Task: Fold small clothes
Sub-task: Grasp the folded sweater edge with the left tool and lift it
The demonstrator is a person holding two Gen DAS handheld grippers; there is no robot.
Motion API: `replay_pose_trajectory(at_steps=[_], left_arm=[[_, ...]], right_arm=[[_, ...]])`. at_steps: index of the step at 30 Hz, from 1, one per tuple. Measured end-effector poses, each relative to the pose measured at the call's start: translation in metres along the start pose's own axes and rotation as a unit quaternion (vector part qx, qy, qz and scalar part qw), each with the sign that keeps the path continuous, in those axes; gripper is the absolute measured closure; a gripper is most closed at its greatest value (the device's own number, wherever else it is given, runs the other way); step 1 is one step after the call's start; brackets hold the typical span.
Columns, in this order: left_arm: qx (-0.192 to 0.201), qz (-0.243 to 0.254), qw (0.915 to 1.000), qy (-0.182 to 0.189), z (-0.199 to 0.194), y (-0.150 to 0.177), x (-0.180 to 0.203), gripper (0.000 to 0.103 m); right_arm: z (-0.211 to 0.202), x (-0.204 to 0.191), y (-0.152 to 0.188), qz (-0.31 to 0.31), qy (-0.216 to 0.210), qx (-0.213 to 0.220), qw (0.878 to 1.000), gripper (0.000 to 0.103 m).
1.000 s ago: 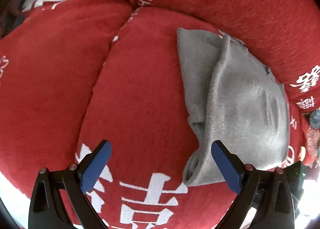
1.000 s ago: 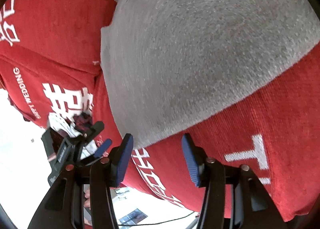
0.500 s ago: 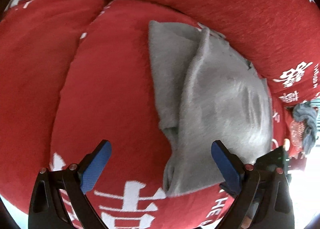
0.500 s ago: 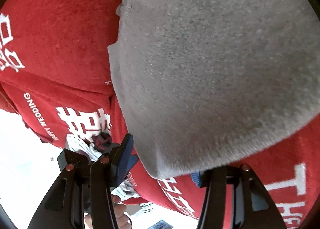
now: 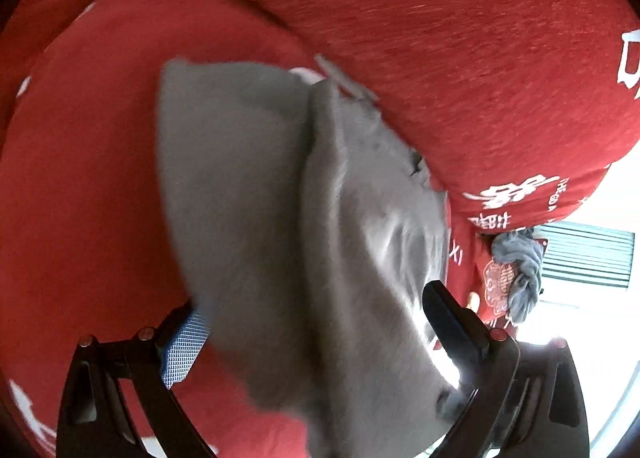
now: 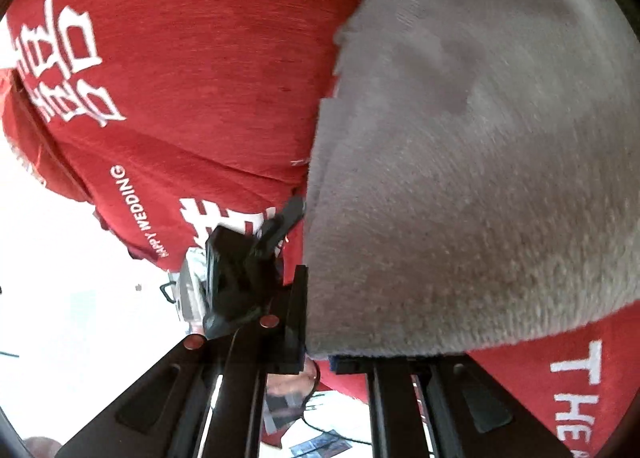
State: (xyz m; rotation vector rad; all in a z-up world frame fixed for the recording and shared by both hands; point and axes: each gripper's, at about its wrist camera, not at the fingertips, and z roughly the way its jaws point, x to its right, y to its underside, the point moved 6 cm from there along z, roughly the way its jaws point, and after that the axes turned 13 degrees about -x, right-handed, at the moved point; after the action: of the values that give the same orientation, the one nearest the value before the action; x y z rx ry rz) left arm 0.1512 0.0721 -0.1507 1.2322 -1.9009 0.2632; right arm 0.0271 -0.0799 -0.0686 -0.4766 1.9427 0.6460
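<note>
We see a grey garment [image 5: 304,242] lying folded on a red cushion [image 5: 88,186], its long axis running away from the left gripper [image 5: 316,342] toward the back cushion [image 5: 460,42], so that its far end points at the seam where seat and back meet. A raised fold ridge runs the same way down its middle. The near end spills between and over the left gripper's blue-padded fingers [image 5: 184,350]; the jaws stand wide, one on each side of the cloth, and we cannot make out any pinch on it.

From the right wrist view the same grey garment [image 6: 480,178] fills the right half of the picture, its fuzzy near edge draped right over the right gripper [image 6: 320,342]. The jaws there are drawn narrow with the hem lying on them, but the cloth hides the pads, so we cannot tell whether they clamp it. The left gripper [image 6: 240,270] shows at the garment's left edge.

The surface is a sofa-like seat in red fabric printed with white characters and the words "HAPPY WEDDING" [image 6: 136,214]. Beyond the cushion's right end lies a second bundle of grey cloth [image 5: 518,270], and behind it a bright, washed-out room with a green slatted panel [image 5: 588,254].
</note>
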Motion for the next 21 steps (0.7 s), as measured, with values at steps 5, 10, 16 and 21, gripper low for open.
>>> replay_pose_trajectory(at_steps=[5, 10, 16, 21], left_arm=[[0.027, 0.053, 0.9848, -0.163, 0.012, -0.01, 0.029, 0.052], [0.023, 0.083, 0.961, -0.263, 0.025, -0.003, 0.036, 0.064], [0.024, 0.082, 0.9487, -0.305, 0.033, 0.0, 0.038, 0.064], [0.025, 0.083, 0.9406, -0.328, 0.037, 0.001, 0.041, 0.063]], right_arm=[[0.005, 0.015, 0.007, -0.009, 0.048, -0.038, 0.998, 0.095], [0.012, 0.033, 0.025, -0.017, 0.176, -0.108, 0.978, 0.09], [-0.036, 0.023, 0.025, -0.091, 0.288, -0.098, 0.948, 0.059], [-0.071, 0.029, -0.009, -0.109, 0.358, -0.046, 0.926, 0.084]])
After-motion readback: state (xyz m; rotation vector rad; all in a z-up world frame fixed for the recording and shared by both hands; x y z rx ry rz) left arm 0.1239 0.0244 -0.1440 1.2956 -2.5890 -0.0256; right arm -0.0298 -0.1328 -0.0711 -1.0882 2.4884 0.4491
